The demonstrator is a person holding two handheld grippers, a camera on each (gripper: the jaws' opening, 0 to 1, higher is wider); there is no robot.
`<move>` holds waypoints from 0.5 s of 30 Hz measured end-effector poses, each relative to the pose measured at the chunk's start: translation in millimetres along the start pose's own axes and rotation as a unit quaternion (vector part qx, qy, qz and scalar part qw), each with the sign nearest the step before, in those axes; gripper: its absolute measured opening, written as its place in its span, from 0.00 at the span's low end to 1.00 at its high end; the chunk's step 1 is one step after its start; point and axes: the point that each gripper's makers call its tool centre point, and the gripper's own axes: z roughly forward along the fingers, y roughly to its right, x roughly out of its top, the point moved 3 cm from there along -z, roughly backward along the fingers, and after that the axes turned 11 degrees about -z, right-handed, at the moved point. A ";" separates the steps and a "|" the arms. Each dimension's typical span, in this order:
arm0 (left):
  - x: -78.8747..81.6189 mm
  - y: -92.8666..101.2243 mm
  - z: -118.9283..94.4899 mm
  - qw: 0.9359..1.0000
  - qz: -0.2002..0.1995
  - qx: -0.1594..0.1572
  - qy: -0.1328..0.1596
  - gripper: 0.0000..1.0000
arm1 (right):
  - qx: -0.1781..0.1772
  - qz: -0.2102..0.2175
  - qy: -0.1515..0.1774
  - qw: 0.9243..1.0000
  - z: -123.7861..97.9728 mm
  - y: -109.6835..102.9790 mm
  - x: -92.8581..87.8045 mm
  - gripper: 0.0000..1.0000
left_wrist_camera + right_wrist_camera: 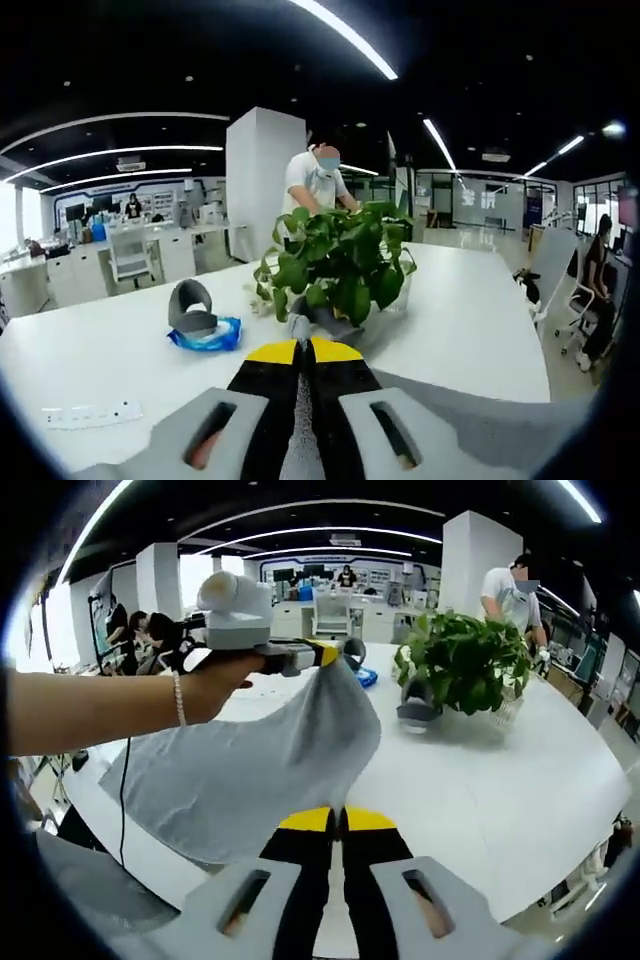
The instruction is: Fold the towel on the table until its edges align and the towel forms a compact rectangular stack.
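Currently your left gripper (325, 654) is pinched on a corner of the grey towel (250, 765), lifted above the white table (480, 790). The cloth hangs and drapes toward your right gripper (337, 822), jaws pressed together on its lower edge. A potted plant (465, 660) stands further back.

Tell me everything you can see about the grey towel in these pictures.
The towel is plain light grey, soft thin cloth with no pattern visible. It is lifted off the white table and hangs spread in the air like a sagging sheet. The left tool pinches one upper corner; in the left gripper view a grey tip of cloth pokes out between its shut jaws. The right tool is shut on the lower edge. Its lower left part droops toward the table edge.
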 end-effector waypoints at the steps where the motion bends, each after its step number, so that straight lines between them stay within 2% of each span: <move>1: 1.3 -3.8 -2.4 1.000 0.002 0.001 -0.001 0.03 | 0.007 -0.007 0.007 1.000 -0.1 -6.4 4.4 0.00; 8: 14.7 -32.3 -20.8 1.000 0.007 0.015 0.008 0.03 | 0.046 -0.046 0.042 0.997 -1.0 -47.9 35.3 0.00; 15: 24.1 -59.8 -39.1 0.999 -0.001 0.031 0.017 0.03 | 0.091 -0.084 0.073 0.990 -4.3 -82.6 63.3 0.00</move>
